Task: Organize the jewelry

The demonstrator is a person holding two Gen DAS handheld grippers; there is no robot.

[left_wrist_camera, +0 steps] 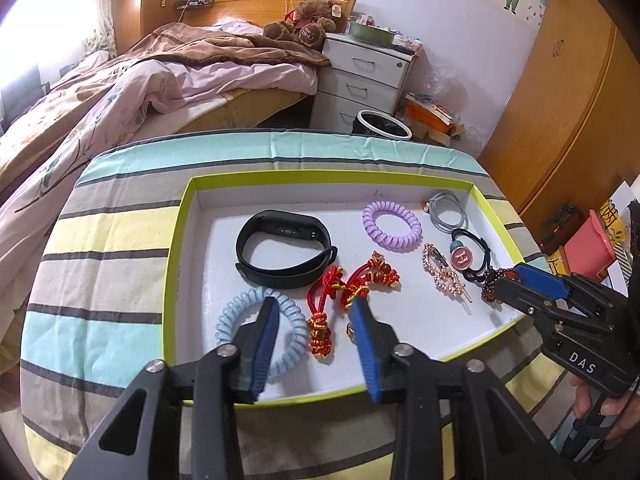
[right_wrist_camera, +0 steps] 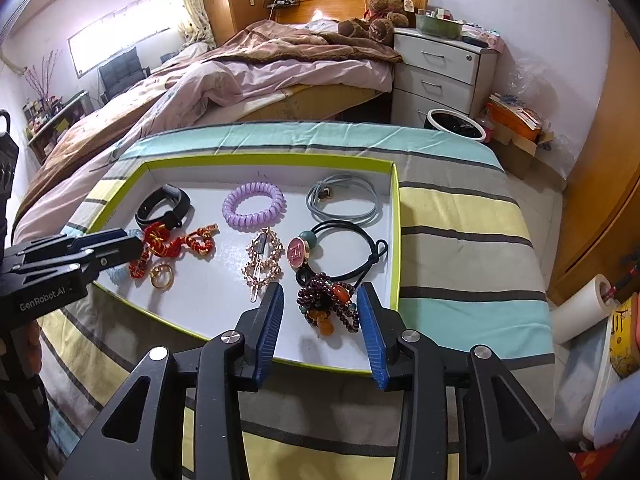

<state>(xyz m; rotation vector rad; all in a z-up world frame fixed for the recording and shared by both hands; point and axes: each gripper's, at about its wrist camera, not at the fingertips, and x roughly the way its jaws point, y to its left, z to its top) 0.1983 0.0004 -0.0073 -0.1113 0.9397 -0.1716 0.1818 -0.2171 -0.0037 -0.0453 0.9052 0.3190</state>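
Observation:
A green-rimmed white tray (left_wrist_camera: 175, 272) on a striped cloth holds jewelry. My left gripper (left_wrist_camera: 315, 304) stands open over its near side, and a red knotted cord bracelet (left_wrist_camera: 320, 332) lies between the fingers, untouched by the pads. A light blue coil band (left_wrist_camera: 240, 316) lies under the left finger. My right gripper (right_wrist_camera: 321, 292) is open around a purple beaded bracelet (right_wrist_camera: 328, 304) with orange stones, which rests on the tray floor (right_wrist_camera: 224, 304). Further in lie a black fitness band (left_wrist_camera: 284, 248), a purple coil tie (left_wrist_camera: 392, 226), a rhinestone clip (right_wrist_camera: 262, 264) and a gold ring (right_wrist_camera: 162, 276).
A grey hair tie (right_wrist_camera: 344, 200) and a black tie with a pink charm (right_wrist_camera: 298, 254) lie at the tray's right side. Behind the striped surface are a bed (left_wrist_camera: 120, 92), a white drawer unit (left_wrist_camera: 360, 76) and a bin (left_wrist_camera: 382, 124). A wooden wardrobe (left_wrist_camera: 560, 100) stands right.

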